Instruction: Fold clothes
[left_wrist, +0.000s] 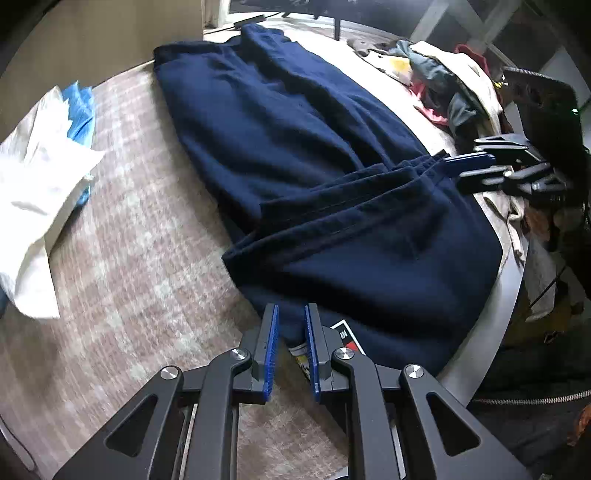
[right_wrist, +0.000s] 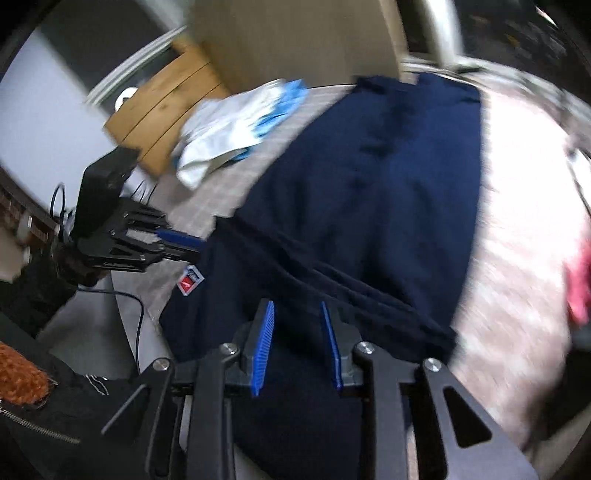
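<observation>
1. My left gripper (left_wrist: 291, 354) stood with its jaws a narrow way apart at the near edge of the table (left_wrist: 491, 306), the navy garment's (left_wrist: 295, 147) hem between the pads, though I could not tell if they pinched it
2. My right gripper (right_wrist: 297, 345) had its jaws parted a little wider over the doubled-over band of cloth at the garment's right side, holding nothing that I could see
3. To fold well, I judged both grips should bite the same layers and travel level together, so the edge would stay straight
4. The garment lay spread along the checked cloth (left_wrist: 122, 229) from near edge to far edge, dark navy, soft and thick, ridged with folds across its middle, a small red-and-white label (right_wrist: 190, 280) at its near-left corner
5. White and blue cloths (left_wrist: 48, 162) lay at the left edge; a mixed pile of clothes (left_wrist: 439, 81) at the far right
</observation>
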